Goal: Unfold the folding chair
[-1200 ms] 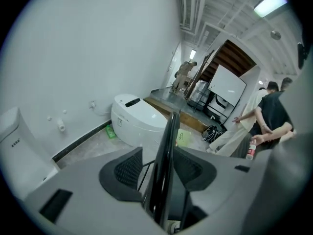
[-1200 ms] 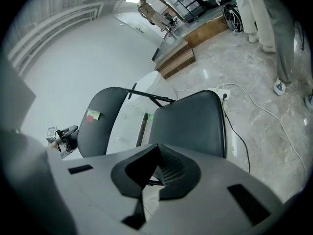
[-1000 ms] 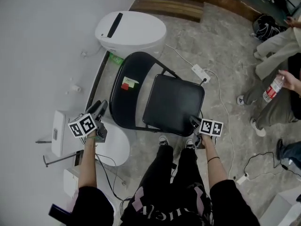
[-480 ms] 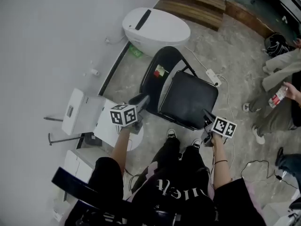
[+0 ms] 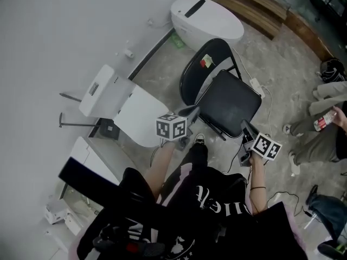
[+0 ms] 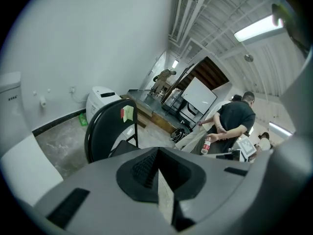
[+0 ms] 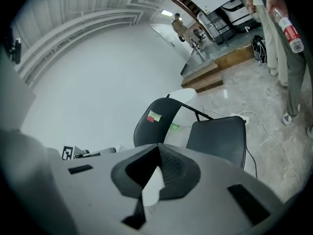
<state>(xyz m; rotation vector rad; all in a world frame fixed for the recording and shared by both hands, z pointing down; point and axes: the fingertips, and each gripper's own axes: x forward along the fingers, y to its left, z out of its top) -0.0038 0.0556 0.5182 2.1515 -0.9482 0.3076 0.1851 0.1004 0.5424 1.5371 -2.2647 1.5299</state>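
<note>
The grey stone floor [image 5: 282,64] is filling most of the head view, with a white wall [image 5: 65,26] running along its left side. The folding chair [image 5: 229,104] is standing unfolded on that floor, just ahead of the person's shoes, its black seat lying flat and its rounded backrest rising on the far side. A white toilet [image 5: 206,16] is sitting behind the chair, against the wall.

The person is holding both forearms out in front, elbows bent, each gripper pointing forward and somewhat downward at the chair. The left gripper [image 5: 193,111] is hovering by the seat's near left corner; its jaws have just been closing and are now pressed together with nothing between them. The right gripper [image 5: 246,128] is hanging over the seat's near right corner, jaws likewise together and pinching nothing. In both gripper views the chair is showing beyond the jaws, apart from them.

A red and green tag [image 5: 206,62] is sticking to the backrest. A power strip [image 5: 255,84] is lying on the floor beside the chair.
</note>
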